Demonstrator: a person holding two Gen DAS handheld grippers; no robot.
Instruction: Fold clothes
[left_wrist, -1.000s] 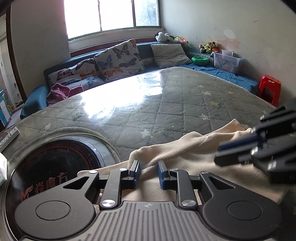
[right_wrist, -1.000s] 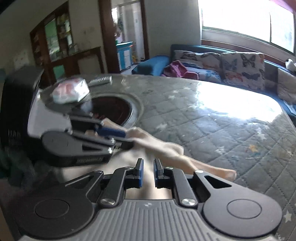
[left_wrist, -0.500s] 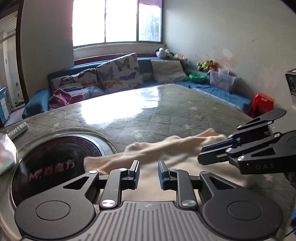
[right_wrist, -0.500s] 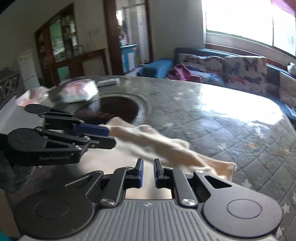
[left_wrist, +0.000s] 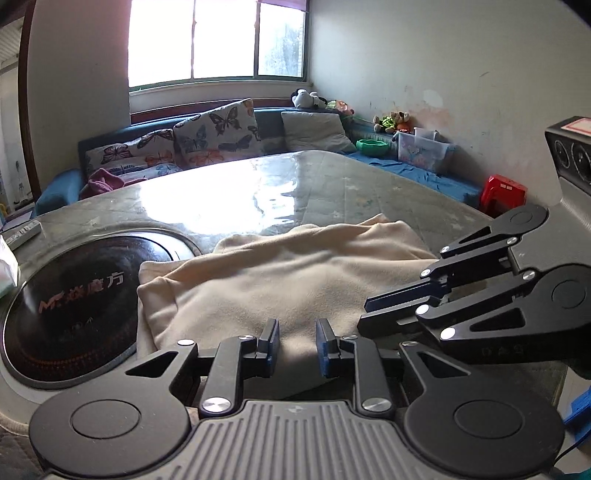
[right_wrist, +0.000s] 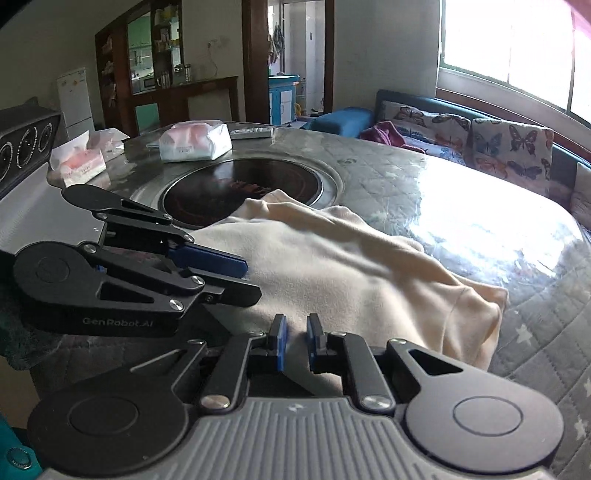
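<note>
A cream garment (left_wrist: 280, 273) lies bunched on the quilt-covered table, its left end over the black round cooktop; it also shows in the right wrist view (right_wrist: 354, 269). My left gripper (left_wrist: 295, 341) hovers at the garment's near edge with its jaws a little apart and nothing between them; it also shows in the right wrist view (right_wrist: 251, 278). My right gripper (right_wrist: 294, 339) is at the near edge too, jaws slightly apart and empty. It shows from the side in the left wrist view (left_wrist: 365, 314).
A black round cooktop (left_wrist: 70, 302) is set into the table at the left. Tissue packs (right_wrist: 194, 142) and a remote (right_wrist: 251, 132) lie beyond it. A sofa with butterfly cushions (left_wrist: 214, 134) runs along the far side. A red stool (left_wrist: 504, 194) stands at the right.
Both grippers have pulled back toward the table's near edge and risen. The garment now lies flatter and more spread out on the table, with both grippers free of it.
</note>
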